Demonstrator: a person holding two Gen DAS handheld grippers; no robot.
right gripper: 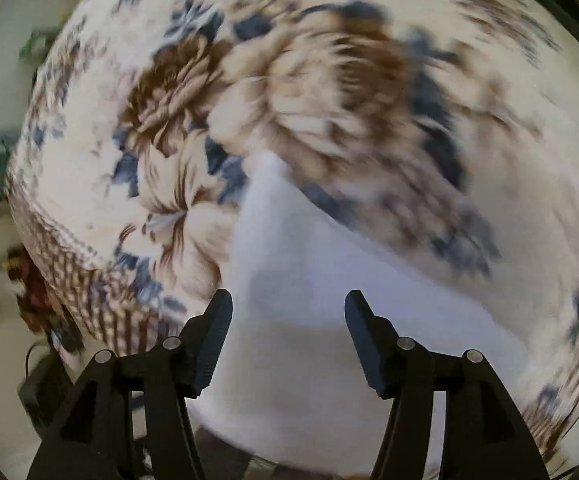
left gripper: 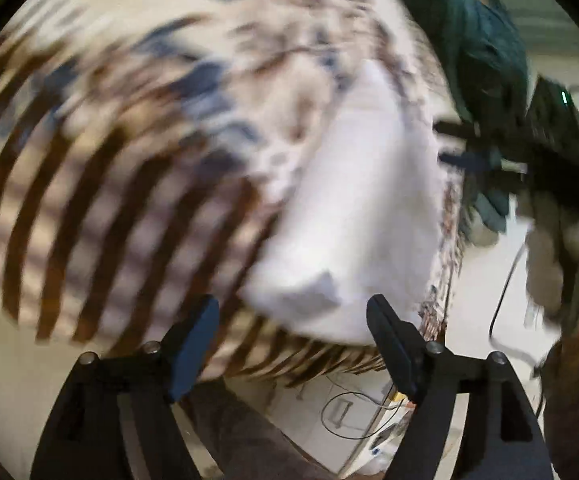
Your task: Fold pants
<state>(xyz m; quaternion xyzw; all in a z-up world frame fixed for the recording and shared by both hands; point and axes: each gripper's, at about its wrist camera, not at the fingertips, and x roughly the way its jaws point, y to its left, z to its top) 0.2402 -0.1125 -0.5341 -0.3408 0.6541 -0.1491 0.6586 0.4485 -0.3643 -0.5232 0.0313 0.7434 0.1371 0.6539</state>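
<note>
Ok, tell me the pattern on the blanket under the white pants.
Brown and blue flowers on cream blanket, striped brown border; clearest in the right wrist view.

One white pants (left gripper: 353, 200), one blanket (left gripper: 101, 128) (floral), two grippers (left gripper: 293, 344).

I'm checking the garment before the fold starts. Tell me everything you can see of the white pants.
The white pants are plain, soft-looking cloth with no print, lying on the floral blanket. In the right wrist view they narrow to a point away from the camera and widen toward the blanket's near edge. The left wrist view shows a long strip with a rumpled, raised fold near its end. Both grippers are open just in front of them; neither grips the cloth. Motion blur hides seams and details.
</note>
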